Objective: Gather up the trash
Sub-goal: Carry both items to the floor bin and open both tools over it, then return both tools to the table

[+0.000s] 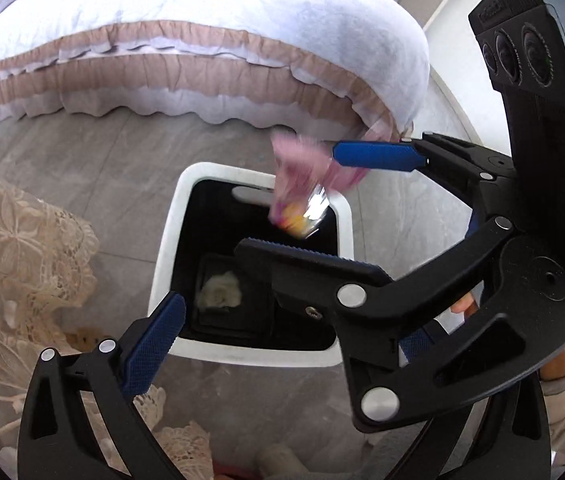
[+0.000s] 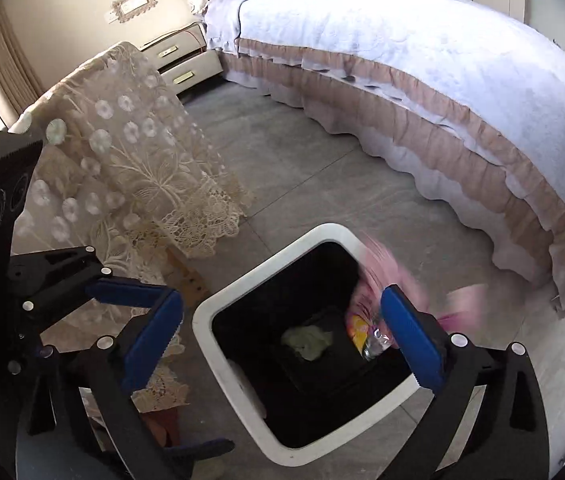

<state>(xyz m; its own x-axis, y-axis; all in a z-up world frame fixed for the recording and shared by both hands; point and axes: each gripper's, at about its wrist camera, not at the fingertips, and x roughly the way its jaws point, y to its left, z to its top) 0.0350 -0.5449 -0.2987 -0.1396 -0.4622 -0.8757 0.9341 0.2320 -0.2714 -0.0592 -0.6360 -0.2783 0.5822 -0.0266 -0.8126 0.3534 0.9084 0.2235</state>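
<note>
Pink snack wrapper (image 2: 366,304), motion-blurred, hangs long axis near vertical over the white-rimmed trash bin (image 2: 202,320), silvery end down. Right gripper (image 2: 282,340) spread wide; left gripper (image 2: 138,292) wide too. Crumpled tissue (image 2: 306,342) lies inside. Print unreadable.

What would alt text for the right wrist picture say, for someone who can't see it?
A blurred pink wrapper drops past the open right gripper into a white-rimmed bin with a crumpled tissue at its bottom. Around it are grey floor, a lace-draped table and a frilled bed.
</note>
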